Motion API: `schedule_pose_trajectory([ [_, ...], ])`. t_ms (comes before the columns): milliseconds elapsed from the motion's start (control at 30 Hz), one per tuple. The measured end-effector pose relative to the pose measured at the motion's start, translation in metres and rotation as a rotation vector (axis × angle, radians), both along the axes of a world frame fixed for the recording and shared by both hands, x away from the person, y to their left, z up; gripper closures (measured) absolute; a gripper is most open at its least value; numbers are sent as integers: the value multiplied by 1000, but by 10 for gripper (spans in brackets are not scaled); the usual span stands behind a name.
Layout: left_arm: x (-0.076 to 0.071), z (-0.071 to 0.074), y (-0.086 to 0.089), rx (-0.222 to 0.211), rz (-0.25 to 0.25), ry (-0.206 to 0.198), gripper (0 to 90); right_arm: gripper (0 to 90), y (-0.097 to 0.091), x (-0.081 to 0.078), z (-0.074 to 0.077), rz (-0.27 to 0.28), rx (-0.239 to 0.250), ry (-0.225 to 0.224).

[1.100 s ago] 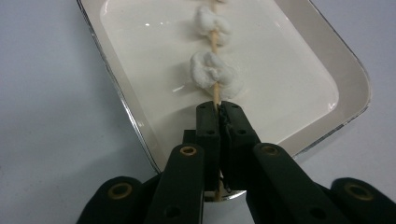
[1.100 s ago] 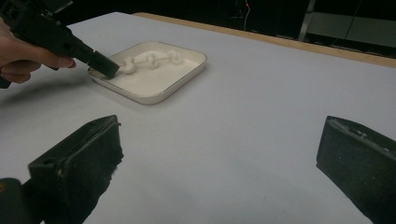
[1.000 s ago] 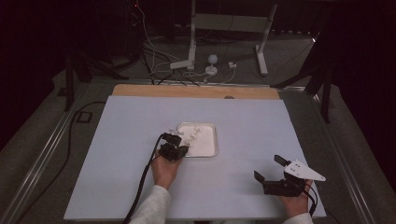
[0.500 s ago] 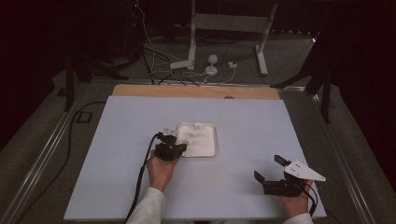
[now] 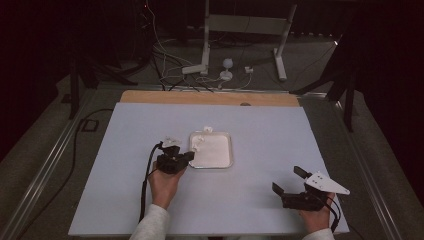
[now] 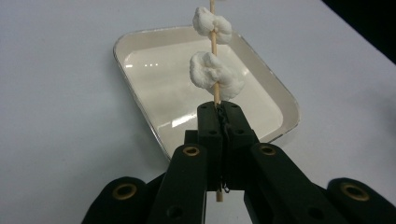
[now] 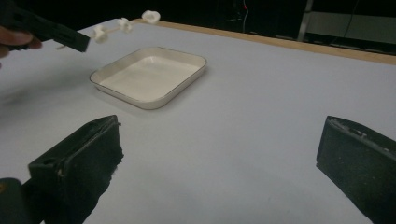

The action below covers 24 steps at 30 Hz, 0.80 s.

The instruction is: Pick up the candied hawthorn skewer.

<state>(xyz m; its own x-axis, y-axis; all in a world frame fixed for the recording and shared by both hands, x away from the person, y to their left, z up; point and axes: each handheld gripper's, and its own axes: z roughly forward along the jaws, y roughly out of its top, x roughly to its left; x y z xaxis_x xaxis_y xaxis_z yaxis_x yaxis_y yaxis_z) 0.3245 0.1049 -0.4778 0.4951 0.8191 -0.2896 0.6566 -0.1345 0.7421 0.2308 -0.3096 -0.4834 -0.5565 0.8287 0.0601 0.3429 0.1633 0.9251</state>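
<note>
Left tool (image 6: 219,109) is clenched on a thin wooden skewer (image 6: 214,46) threaded with white marshmallows (image 6: 215,74), its long axis pointing across the shallow cream enamel tray (image 6: 140,107). Right tool (image 7: 219,154), released and wide, rests well apart on the worktop (image 5: 260,120), so the left is nearer.

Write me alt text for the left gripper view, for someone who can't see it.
The left gripper, its black jaws shut, holds a thin wooden skewer threaded with white marshmallow-like pieces above a shallow cream tray. The tray sits on a pale table and looks empty.
</note>
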Motion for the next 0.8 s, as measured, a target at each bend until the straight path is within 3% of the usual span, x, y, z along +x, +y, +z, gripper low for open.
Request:
schedule_pose_trajectory([
  [33,-1,0,2,1,5,-4,893,0,4,-1,1,-12,-54,-19],
  [200,-8,2,13,-20,9,-33,893,0,11,-3,5,3,-78,-40],
  [367,-15,4,23,-30,13,-61,893,0,9,1,13,10,-42,-72],
  [567,-23,3,32,-50,30,-75,893,0,8,12,34,3,3,-110],
  [800,-28,8,37,-65,2,-105,893,0,21,27,47,12,0,-73],
])
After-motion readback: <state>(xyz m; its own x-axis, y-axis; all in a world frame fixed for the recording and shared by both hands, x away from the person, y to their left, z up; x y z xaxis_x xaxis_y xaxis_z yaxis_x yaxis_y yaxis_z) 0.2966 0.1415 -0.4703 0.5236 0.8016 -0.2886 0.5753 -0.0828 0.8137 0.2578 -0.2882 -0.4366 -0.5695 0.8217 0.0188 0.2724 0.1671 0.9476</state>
